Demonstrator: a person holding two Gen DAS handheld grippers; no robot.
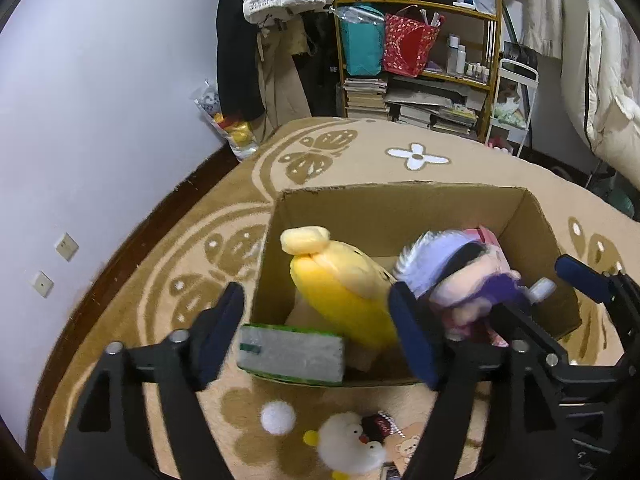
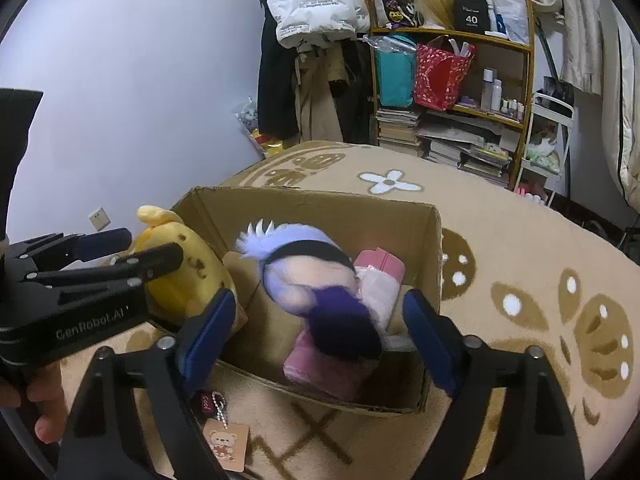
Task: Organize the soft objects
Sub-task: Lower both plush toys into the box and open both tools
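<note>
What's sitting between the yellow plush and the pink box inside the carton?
The purple-haired doll lies between the yellow plush and pink box, clearest in the right wrist view.

home bedroom | patterned carpet [image 1: 400,152] | cluttered bookshelf [image 1: 416,64] | hanging coats [image 1: 256,40] | bedding [image 1: 600,80]

A wooden shelf [image 1: 420,4] with stacked books [image 1: 404,104] stands far right, beyond the patterned carpet [image 1: 360,152].
</note>
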